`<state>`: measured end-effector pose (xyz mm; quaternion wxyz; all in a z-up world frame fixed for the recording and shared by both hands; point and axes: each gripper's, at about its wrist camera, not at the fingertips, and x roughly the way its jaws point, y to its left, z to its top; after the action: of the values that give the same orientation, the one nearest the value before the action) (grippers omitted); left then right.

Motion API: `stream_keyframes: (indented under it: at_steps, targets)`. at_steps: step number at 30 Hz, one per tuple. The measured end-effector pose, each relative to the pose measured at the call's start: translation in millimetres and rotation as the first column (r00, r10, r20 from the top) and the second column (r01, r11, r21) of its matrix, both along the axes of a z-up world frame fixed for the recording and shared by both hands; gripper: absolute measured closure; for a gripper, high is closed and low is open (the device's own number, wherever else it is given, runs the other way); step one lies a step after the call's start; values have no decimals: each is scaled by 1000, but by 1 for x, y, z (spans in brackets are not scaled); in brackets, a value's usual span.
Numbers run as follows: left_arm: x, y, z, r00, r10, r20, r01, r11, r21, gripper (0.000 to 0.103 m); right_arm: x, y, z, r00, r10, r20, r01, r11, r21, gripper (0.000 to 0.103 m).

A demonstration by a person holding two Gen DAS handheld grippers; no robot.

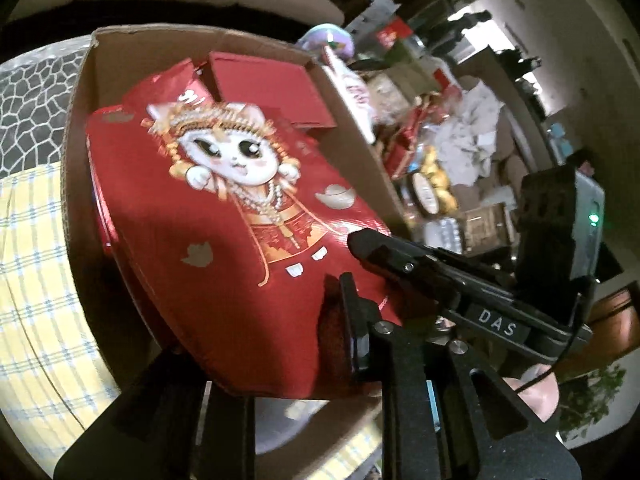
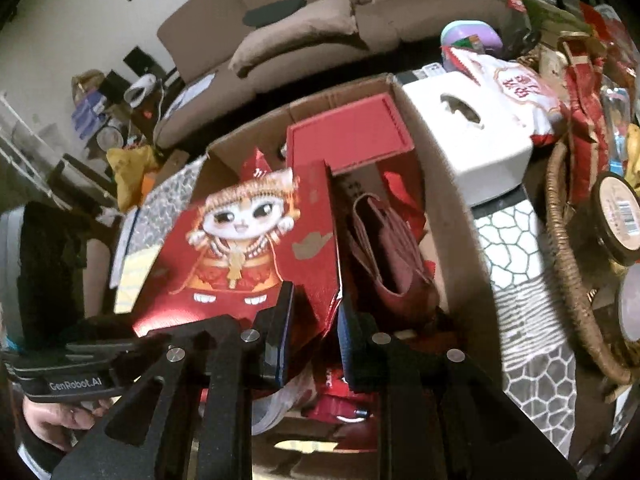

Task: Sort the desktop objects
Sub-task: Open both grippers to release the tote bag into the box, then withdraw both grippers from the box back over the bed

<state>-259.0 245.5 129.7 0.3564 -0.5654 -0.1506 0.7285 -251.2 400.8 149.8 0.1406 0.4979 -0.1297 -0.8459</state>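
Lowering a red cat-print bag [image 2: 256,248] into the cardboard box [image 2: 448,216] at the worktop's edge, right tongs [image 2: 312,332] clamped on its near edge. Left tongs [image 1: 360,276] beside it, grip unclear. Partly sorted: clutter [image 2: 592,184] remaining outside. Box bottom hidden.

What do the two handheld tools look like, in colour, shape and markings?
Both are matte black. The left tool and the right tool have flat slotted plates, silver round bolts and thick rectangular fingers. In each view the other tool crosses the frame, lettered "DAS" or "GenRobot.AI" in white. A thin black cable runs past the bare hand; a green light glows on a grey unit.
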Motion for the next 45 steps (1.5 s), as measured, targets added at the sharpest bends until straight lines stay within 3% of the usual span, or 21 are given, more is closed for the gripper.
stream_keyframes:
  at_steps: [11, 16, 18, 27, 32, 45]
  targets:
    - [-11, -5, -19, 998, 55, -15, -56, 995, -81, 79, -13, -9, -22, 1000, -17, 15, 18, 1000, -13, 83]
    - [0, -3, -5, 998, 22, -62, -30, 989, -143, 58, -14, -11, -18, 1000, -11, 16, 11, 1000, -9, 75]
    - [6, -7, 5, 995, 26, -95, -45, 978, -203, 39, -12, -15, -14, 1000, 0, 9, 0, 1000, 31, 73]
    - [25, -30, 26, 989, 61, -131, -100, 945, -311, 36, 6, -35, 3, 999, 42, 0, -42, 986, 164, 72]
    - [40, -44, 32, 989, 76, -130, -115, 937, -330, 36, 14, -45, 10, 998, 57, -15, -51, 967, 250, 61]
    - [80, -75, 51, 981, 103, -163, -159, 912, -379, 36, 50, -71, 19, 996, 94, -9, -87, 950, 299, 58]
